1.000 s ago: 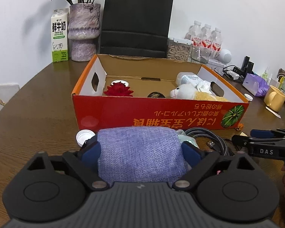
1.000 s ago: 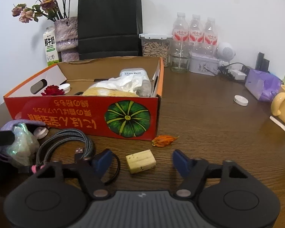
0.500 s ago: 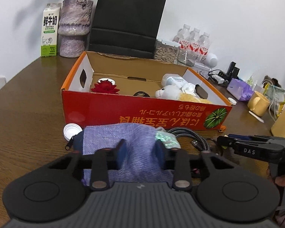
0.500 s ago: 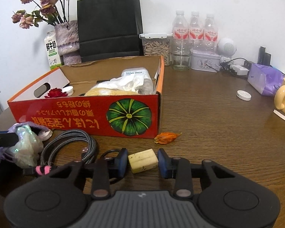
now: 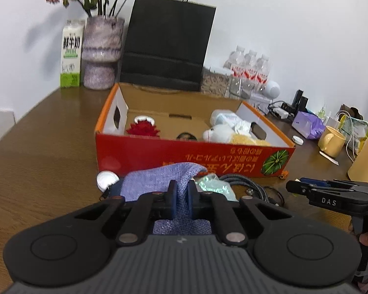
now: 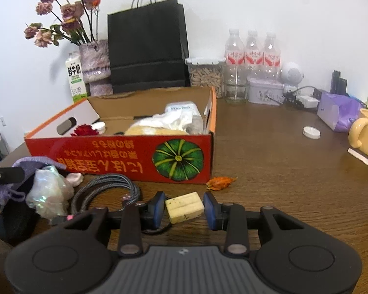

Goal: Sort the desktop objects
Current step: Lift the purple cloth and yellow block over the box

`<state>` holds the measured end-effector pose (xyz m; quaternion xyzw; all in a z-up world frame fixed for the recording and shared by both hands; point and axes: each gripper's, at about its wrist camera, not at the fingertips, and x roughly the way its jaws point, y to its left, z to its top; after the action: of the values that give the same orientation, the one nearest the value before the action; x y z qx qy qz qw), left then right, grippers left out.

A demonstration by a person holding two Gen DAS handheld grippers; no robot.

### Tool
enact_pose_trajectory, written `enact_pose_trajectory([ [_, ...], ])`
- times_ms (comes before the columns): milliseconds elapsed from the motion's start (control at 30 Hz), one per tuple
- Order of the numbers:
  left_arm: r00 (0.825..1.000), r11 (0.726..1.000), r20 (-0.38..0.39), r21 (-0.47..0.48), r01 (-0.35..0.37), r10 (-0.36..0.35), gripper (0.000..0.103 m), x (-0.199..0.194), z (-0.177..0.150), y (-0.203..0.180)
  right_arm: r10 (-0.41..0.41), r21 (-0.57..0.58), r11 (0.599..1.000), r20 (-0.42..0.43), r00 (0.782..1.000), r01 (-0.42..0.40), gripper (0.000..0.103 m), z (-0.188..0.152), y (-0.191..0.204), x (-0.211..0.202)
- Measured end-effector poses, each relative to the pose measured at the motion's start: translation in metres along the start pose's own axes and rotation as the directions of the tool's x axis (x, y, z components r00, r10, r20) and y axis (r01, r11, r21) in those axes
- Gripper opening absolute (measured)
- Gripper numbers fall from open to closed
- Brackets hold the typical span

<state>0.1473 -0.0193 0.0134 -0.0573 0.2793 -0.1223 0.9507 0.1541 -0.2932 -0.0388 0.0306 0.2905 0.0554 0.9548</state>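
My left gripper is shut on a purple cloth pouch and lifts its edge in front of the red cardboard box. My right gripper is shut on a pale yellow block, raised a little above the table. It also shows at the right of the left wrist view. The box holds a red flower, a plush toy and crumpled paper.
A shiny plastic wad, a braided cable and a white cap lie before the box. An orange scrap lies by its corner. Vase, milk carton, black bag, bottles, yellow mug stand behind.
The left jaws closed on the pouch and raised its fold. The right jaws closed on the yellow block and lifted it slightly off the table.
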Motion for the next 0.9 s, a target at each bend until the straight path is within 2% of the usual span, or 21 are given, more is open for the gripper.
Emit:
enact_pose_trajectory([
  [300, 0.99, 0.998, 0.132, 0.035, -0.044, 0.039, 0.008, -0.029, 0.022, -0.004, 0.029, -0.02, 0.999, 0.084, 0.996, -0.028, 0.033, 0.018, 0.017, -0.02],
  [500, 0.976, 0.998, 0.216, 0.059, -0.037, 0.023, 0.008, -0.035, 0.047, -0.009, 0.061, -0.047, 0.997, 0.148, 0.987, -0.055, 0.033, 0.045, 0.034, -0.024],
  [700, 0.966, 0.997, 0.257, 0.067, -0.027, 0.009, 0.008, -0.018, 0.074, -0.015, 0.083, -0.066, 0.995, 0.181, 0.98, -0.072, 0.033, 0.071, 0.05, -0.011],
  [900, 0.965, 0.996, 0.262, 0.071, -0.05, 0.03, 0.008, 0.017, 0.089, -0.017, 0.102, -0.068, 0.994, 0.187, 0.977, -0.09, 0.033, 0.092, 0.066, 0.016],
])
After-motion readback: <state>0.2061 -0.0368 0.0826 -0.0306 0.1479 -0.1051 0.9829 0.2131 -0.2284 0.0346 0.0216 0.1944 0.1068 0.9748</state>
